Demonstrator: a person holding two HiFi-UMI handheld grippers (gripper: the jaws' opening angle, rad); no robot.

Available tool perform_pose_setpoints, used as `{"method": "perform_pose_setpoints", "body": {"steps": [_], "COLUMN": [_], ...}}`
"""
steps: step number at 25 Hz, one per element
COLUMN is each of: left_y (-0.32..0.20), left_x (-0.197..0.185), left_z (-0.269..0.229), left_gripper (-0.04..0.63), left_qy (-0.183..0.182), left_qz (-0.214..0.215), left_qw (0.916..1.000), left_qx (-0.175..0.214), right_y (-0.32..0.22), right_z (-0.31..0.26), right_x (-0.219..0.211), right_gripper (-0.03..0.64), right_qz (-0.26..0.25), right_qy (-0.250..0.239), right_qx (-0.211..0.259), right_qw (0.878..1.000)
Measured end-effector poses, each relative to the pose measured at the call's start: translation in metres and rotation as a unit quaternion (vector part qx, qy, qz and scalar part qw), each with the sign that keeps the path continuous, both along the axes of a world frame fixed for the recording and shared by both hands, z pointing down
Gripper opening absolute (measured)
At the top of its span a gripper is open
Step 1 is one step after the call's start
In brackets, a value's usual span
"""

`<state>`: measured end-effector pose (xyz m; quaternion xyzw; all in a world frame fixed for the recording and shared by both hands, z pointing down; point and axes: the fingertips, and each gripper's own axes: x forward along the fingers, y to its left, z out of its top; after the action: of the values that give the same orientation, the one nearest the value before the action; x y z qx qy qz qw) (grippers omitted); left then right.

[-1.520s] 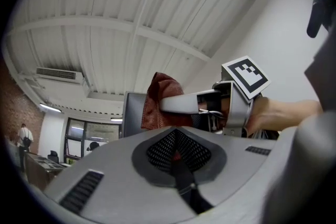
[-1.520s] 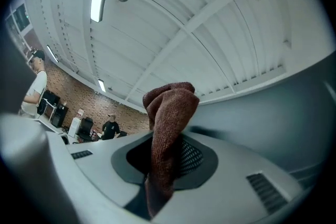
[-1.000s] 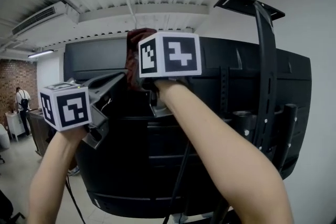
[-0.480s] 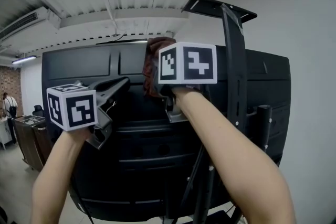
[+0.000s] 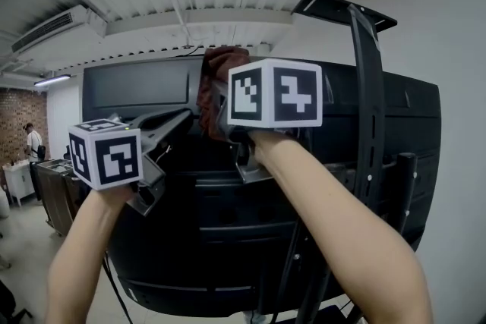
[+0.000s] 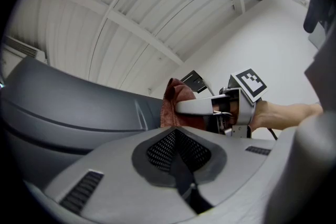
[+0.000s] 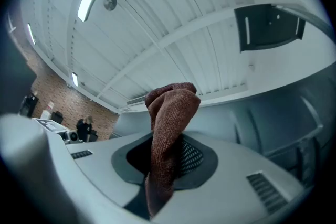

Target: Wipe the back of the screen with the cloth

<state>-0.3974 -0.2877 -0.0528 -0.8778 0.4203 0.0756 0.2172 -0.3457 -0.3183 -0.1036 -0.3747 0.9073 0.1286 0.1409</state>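
The right gripper pinches the brown cloth against the top of the screen back. It has slid a bit left, so wiping goes on. The left gripper is pressed together, empty.

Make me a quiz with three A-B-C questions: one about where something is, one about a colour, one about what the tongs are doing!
1. Where is the cloth? A. On the floor. B. High by the screen's top edge. C. On a desk.
2. What colour is the cloth? A. Blue. B. Yellow. C. Reddish brown.
3. What are the left tongs doing? A. Shut, empty. B. Pinching the cloth. C. Spread wide.
1 B: the head view shows it up there. 2 C: both gripper views show that colour. 3 A: their pads meet with nothing between.
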Motion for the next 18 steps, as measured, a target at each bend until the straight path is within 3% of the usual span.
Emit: {"method": "perform_pose_setpoints", "body": {"steps": [10, 18], "left_y": [0.032, 0.045], "left_x": [-0.117, -0.216], "left_z": [0.025, 0.073], "left_gripper": [0.012, 0.012], "left_qy": [0.018, 0.023], "left_qz": [-0.1, -0.193], "left_qw": [0.9948, 0.9797], "left_qx": [-0.007, -0.049], "right_y": [0.053, 0.058], "right_z": [0.032, 0.078], "right_x": [-0.168, -0.275], "right_gripper": [0.069, 0.069], "right_qz": [-0.157, -0.198], "right_qy": [0.035, 0.078], "right_qx": [-0.01, -0.045], "right_qw": [0.987, 0.976]}}
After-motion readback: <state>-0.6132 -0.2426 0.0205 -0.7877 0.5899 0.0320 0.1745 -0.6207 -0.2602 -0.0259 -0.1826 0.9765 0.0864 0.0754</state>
